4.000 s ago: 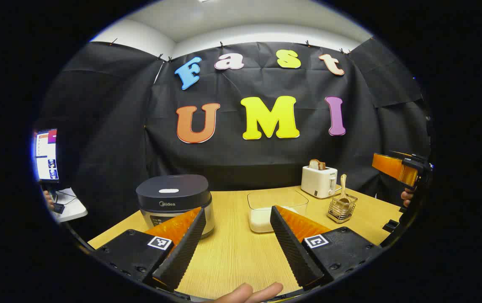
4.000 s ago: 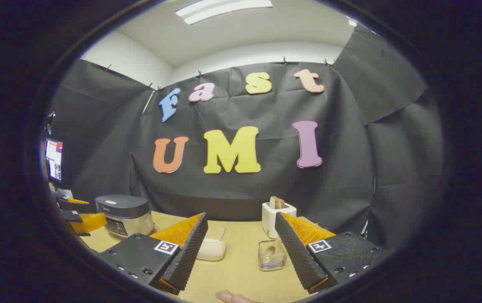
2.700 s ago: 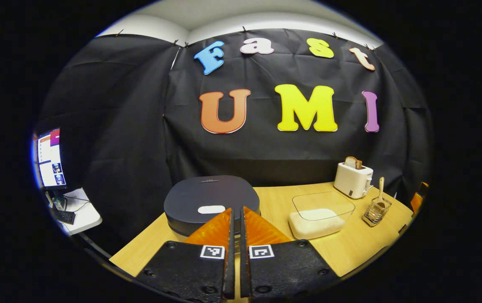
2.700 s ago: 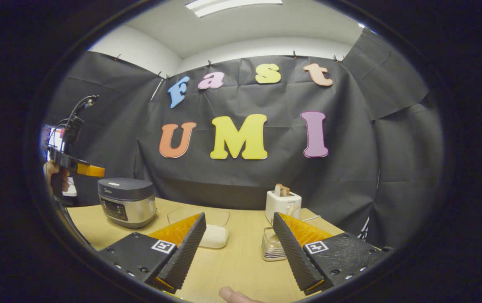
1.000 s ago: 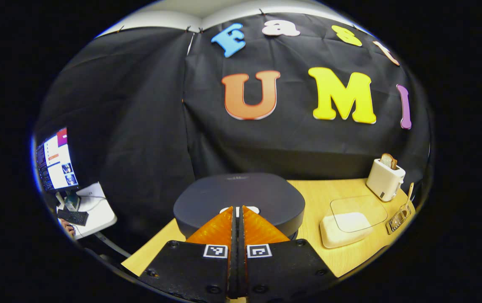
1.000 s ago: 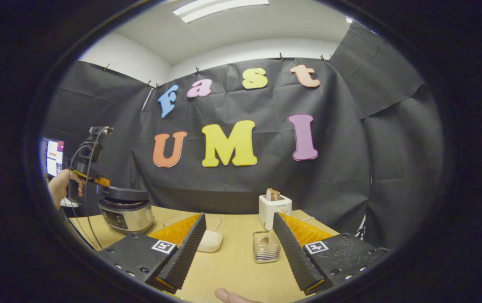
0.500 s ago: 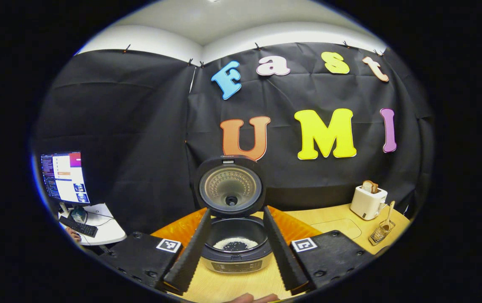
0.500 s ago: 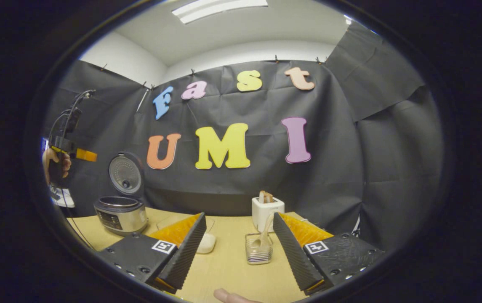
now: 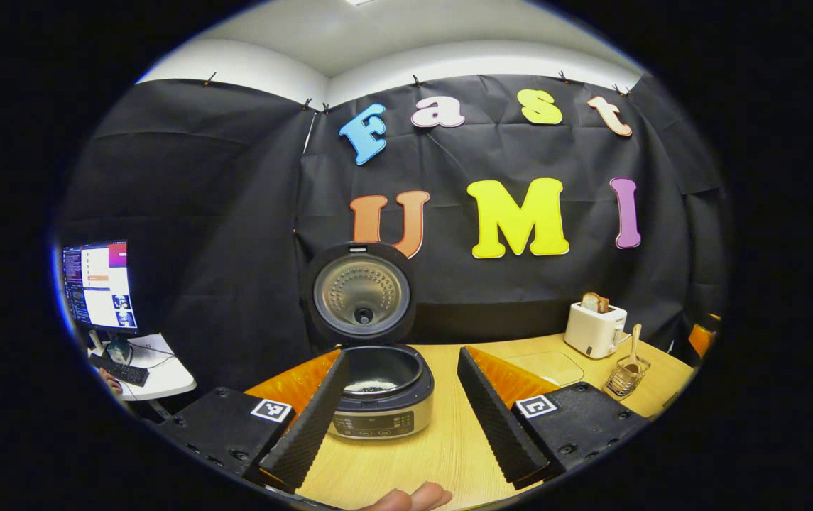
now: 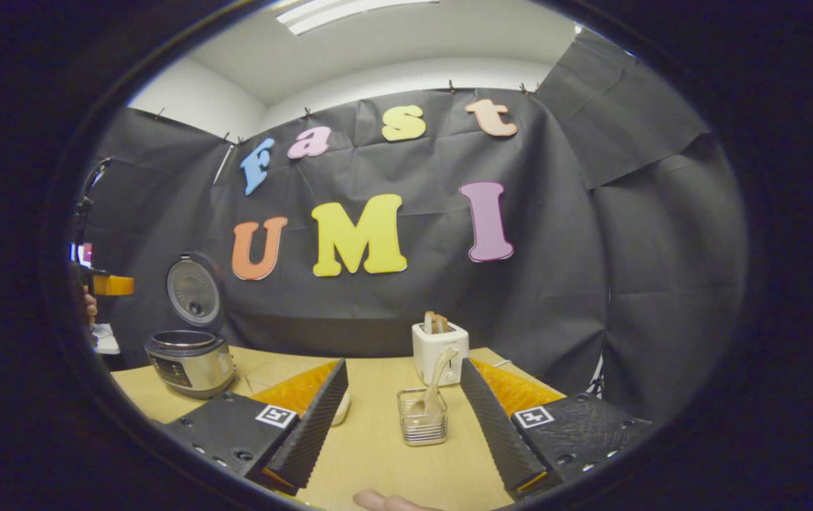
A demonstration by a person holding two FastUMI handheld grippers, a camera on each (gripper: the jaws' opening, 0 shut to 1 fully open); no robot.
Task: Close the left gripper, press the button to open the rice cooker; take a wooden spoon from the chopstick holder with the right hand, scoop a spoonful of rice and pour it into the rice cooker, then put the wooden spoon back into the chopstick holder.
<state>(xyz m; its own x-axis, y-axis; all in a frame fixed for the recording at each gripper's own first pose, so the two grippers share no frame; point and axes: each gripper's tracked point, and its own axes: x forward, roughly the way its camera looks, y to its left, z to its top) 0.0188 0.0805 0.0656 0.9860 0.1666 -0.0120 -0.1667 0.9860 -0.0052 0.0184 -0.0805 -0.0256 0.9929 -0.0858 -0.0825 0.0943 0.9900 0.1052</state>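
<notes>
The rice cooker stands on the table with its lid upright, and white rice lies in its pot. My left gripper is open, held back from the cooker, which sits between its fingers in the left gripper view. The wooden spoon stands in the wire chopstick holder, straight ahead of my open right gripper and a short way off. A clear container of rice sits right of the cooker. In the right gripper view the cooker is at far left, with the left gripper above it.
A white toaster with bread stands behind the holder, near the black wall. The wooden table runs from cooker to holder. A monitor and a small white side table are off the table's left edge.
The left gripper shut, pressed the cooker's top, and the lid sprang up; it then opened and drew back. The right gripper has drifted nearer the chopstick holder.
</notes>
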